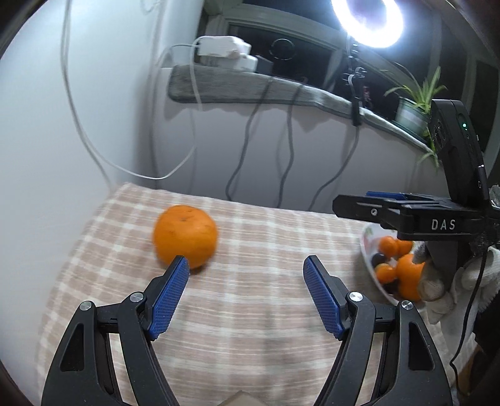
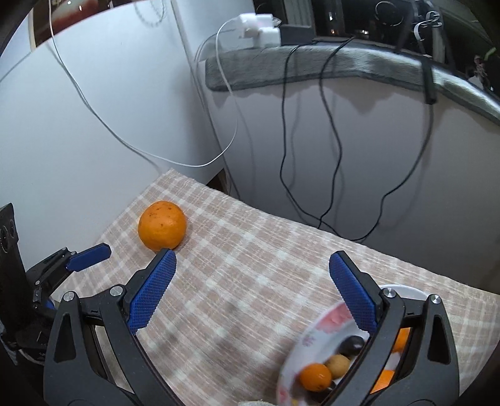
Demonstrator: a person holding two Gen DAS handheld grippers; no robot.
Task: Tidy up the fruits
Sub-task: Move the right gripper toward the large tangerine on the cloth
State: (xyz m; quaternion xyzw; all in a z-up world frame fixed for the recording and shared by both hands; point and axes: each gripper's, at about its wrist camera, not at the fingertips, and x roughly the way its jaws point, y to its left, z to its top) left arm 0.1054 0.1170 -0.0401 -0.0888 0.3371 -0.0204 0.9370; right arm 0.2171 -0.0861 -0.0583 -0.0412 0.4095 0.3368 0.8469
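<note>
A large orange (image 1: 184, 235) lies alone on the checked cloth (image 1: 250, 312), just beyond the left fingertip of my left gripper (image 1: 247, 265). That gripper is open with nothing between its blue pads. In the right wrist view the same orange (image 2: 162, 225) sits just past the left pad of my right gripper (image 2: 252, 259), which is also open and empty. A patterned plate (image 2: 297, 346) below its right finger holds several small fruits, among them a small orange (image 2: 315, 376), a tan one (image 2: 337, 365) and a dark one (image 2: 353, 343). The plate (image 1: 365, 246) shows at the right in the left wrist view.
A grey-topped ledge (image 2: 312, 65) with chargers runs behind the table, and cables (image 2: 331, 140) hang from it to the cloth's far edge. A white wall (image 2: 93, 125) stands on the left. A gloved hand (image 1: 437, 281) holds the right gripper's body (image 1: 443, 223) over the plate. A ring light (image 1: 368, 18) and a potted plant (image 1: 412, 109) stand at the back right.
</note>
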